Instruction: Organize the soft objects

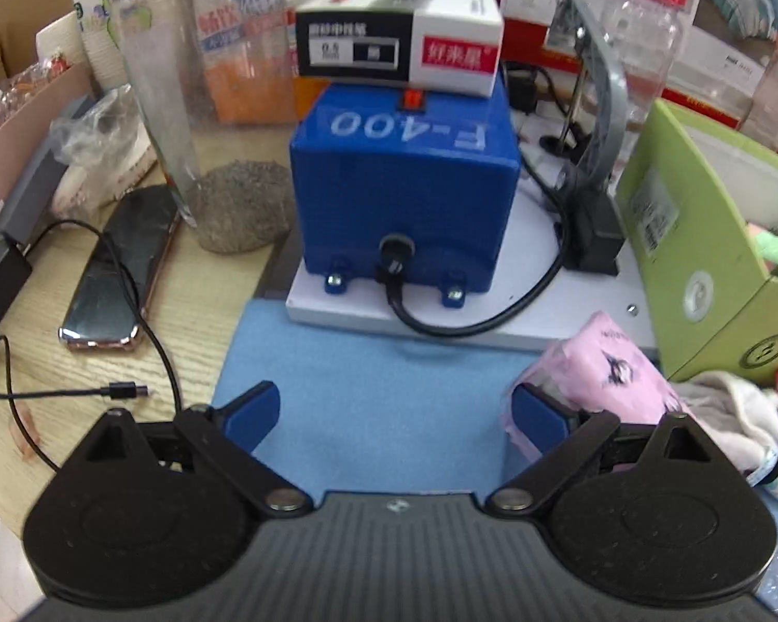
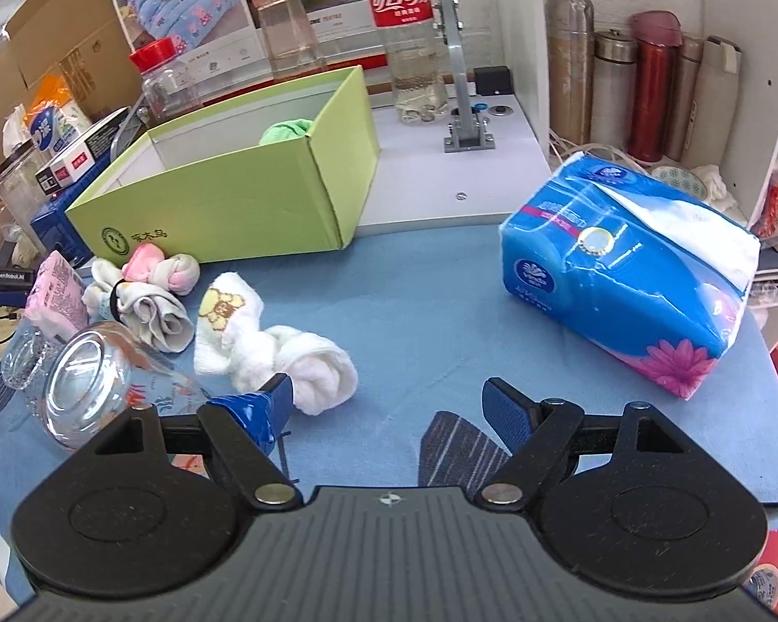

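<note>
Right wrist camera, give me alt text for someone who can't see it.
The right gripper hangs open over a blue cloth, its fingers empty. Rolled white socks lie just ahead, other sock bundles nearer a green box that holds a green sock. A blue tissue pack sits to the right.

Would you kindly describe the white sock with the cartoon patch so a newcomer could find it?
Start at the green box on the blue cloth. In front of it lie rolled socks; the white sock is the one with a yellow cartoon bear, beside a plain white roll.
</note>
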The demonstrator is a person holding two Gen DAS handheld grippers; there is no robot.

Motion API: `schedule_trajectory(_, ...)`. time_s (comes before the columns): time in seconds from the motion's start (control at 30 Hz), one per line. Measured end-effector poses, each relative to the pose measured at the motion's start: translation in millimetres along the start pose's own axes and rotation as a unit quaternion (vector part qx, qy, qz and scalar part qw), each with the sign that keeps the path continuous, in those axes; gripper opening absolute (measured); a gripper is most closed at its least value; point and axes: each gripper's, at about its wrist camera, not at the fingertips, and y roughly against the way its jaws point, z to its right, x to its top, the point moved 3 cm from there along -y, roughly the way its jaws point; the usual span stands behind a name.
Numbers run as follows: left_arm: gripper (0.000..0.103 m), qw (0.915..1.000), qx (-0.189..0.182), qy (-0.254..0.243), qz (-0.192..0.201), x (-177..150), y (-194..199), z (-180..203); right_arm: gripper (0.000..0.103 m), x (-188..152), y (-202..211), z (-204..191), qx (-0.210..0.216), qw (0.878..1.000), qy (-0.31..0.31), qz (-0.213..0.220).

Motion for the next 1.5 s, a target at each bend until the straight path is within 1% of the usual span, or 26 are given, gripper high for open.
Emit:
schedule_trajectory(0.1, 0.096, 0.9995, 0.009, -0.006, 0.028, -5.2, 21.4, 0.8, 0.067, 0.6, -0.9, -0.1, 0.002, 1.000, -0.001, 0.001)
schedule_trajectory(0.17, 0.096, 0.9991, 0.003, -0.004, 0.042, -11.1, 38.3, 2.6, 0.067, 2.0, -2.0, -1.7, 0.007, 1.000, 0.000, 0.004)
schedule_trajectory(0.2, 0.096, 0.9987, -0.008, -0.002, 0.049, -14.0, 46.8, 4.1, 0.067, 2.9, -2.6, -3.1, 0.009, 1.000, 0.000, 0.005)
schedule_trajectory(0.27, 0.096, 0.9971, -0.048, 0.009, 0.059, -18.5, 63.4, 9.3, 0.067, 5.2, -3.3, -6.3, 0.015, 1.000, 0.002, 0.010)
schedule_trajectory(0.3, 0.096, 0.9956, -0.073, 0.013, 0.057, -19.8, 68.7, 14.4, 0.067, 6.5, -3.0, -8.0, 0.017, 1.000, 0.003, 0.013)
schedule_trajectory(0.4, 0.096, 0.9925, -0.116, 0.020, 0.035, -18.6, 67.1, 31.5, 0.067, 10.6, 0.3, -12.9, 0.025, 0.999, 0.003, 0.026)
schedule_trajectory(0.53, 0.096, 0.9926, -0.113, 0.046, -0.001, -16.3, 45.5, 48.5, 0.067, 17.3, 11.3, -18.7, 0.057, 0.997, -0.013, 0.054)
schedule_trajectory(0.6, 0.096, 0.9927, -0.105, 0.059, -0.011, -15.9, 34.1, 52.8, 0.067, 20.0, 16.3, -23.7, 0.070, 0.995, -0.012, 0.065)
schedule_trajectory(0.67, 0.096, 0.9931, -0.096, 0.063, -0.023, -17.2, 23.3, 54.5, 0.067, 21.6, 18.7, -27.6, 0.072, 0.995, -0.005, 0.069)
schedule_trajectory(0.73, 0.096, 0.9946, -0.079, 0.058, -0.034, -21.4, 14.0, 51.9, 0.067, 20.4, 19.4, -28.1, 0.068, 0.995, -0.001, 0.067)
schedule_trajectory(0.9, 0.096, 0.9975, -0.032, 0.054, -0.031, -31.1, 16.6, 16.8, 0.067, 10.6, 22.9, -17.8, 0.055, 0.997, -0.006, 0.059)
schedule_trajectory(1.0, 0.096, 0.9990, -0.005, 0.034, -0.030, -37.0, 24.5, -0.8, 0.067, 6.9, 19.3, -12.2, 0.051, 0.997, -0.014, 0.054)
schedule_trajectory(1.03, 0.096, 0.9988, -0.005, 0.038, -0.030, -39.1, 28.2, -5.6, 0.067, 6.4, 17.3, -12.1, 0.051, 0.997, -0.015, 0.052)
schedule_trajectory(1.07, 0.096, 0.9986, -0.013, 0.044, -0.029, -41.3, 32.5, -8.8, 0.067, 6.5, 15.3, -12.8, 0.053, 0.997, -0.015, 0.050)
schedule_trajectory(1.13, 0.096, 0.9972, -0.049, 0.048, -0.030, -43.1, 36.5, -4.9, 0.067, 8.0, 12.0, -16.1, 0.056, 0.997, -0.012, 0.048)
schedule_trajectory(1.2, 0.096, 0.9953, -0.071, 0.056, -0.036, -41.9, 32.0, 5.0, 0.067, 11.7, 9.5, -22.2, 0.062, 0.997, -0.006, 0.048)
schedule_trajectory(1.27, 0.096, 0.9952, -0.070, 0.056, -0.038, -41.0, 25.1, 16.3, 0.067, 16.7, 7.5, -31.2, 0.070, 0.996, 0.002, 0.047)
schedule_trajectory(1.4, 0.096, 0.9965, -0.047, 0.051, -0.046, -42.4, 9.3, 35.2, 0.067, 27.7, 2.5, -47.3, 0.090, 0.995, 0.018, 0.038)
schedule_trajectory(1.43, 0.096, 0.9971, -0.039, 0.047, -0.046, -42.4, 7.6, 38.0, 0.067, 30.3, -1.4, -50.6, 0.090, 0.995, 0.025, 0.031)
schedule_trajectory(1.5, 0.096, 0.9975, -0.036, 0.041, -0.046, -42.9, 6.4, 40.6, 0.067, 33.5, -12.1, -57.1, 0.083, 0.996, 0.043, 0.015)
